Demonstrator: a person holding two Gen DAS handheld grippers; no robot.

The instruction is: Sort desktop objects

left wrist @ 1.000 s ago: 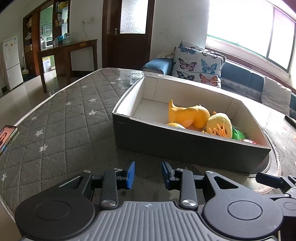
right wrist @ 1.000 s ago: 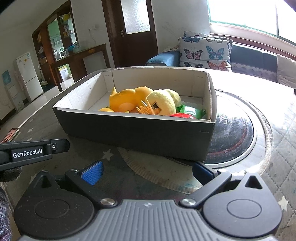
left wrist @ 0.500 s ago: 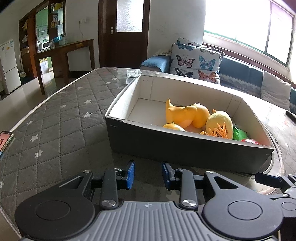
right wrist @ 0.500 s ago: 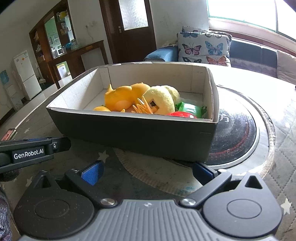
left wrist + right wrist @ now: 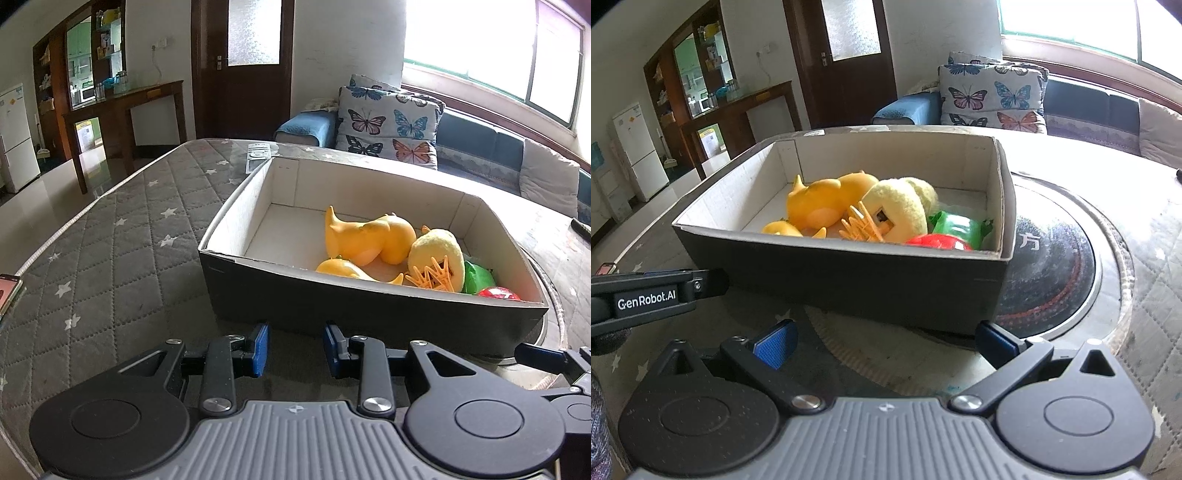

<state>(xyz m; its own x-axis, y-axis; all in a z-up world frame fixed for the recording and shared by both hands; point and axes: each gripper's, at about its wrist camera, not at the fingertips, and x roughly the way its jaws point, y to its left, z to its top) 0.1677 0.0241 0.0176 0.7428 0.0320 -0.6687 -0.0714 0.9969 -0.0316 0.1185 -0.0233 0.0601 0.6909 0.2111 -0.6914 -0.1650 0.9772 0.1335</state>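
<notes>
Nearest the left wrist camera, the left gripper (image 5: pixel 295 345) hung empty, its blue-padded jaws parted by a narrow gap, just short of the near wall of the dark grey cardboard box with a white inside (image 5: pixel 369 306). The right gripper (image 5: pixel 884 338) also held nothing, its jaws spread wide before the same wall, low over the grey quilted star-patterned table cover (image 5: pixel 110 251).

Inside the box lay the sorted things: a small orange rubber toy (image 5: pixel 783 229) by the near wall, a larger orange rubber animal (image 5: pixel 827 201) behind it, a yellow plush toy with orange spiky feet (image 5: pixel 897 206), a green wrapped item (image 5: pixel 956 227) and a red round object (image 5: pixel 938 242).

Judging by this, the gathering step looked done or nearly so. Any next move would call for finding a loose item; only a phone (image 5: pixel 9 295) at the table's left edge and a grey remote control (image 5: pixel 256 157) beyond the box showed.
</notes>
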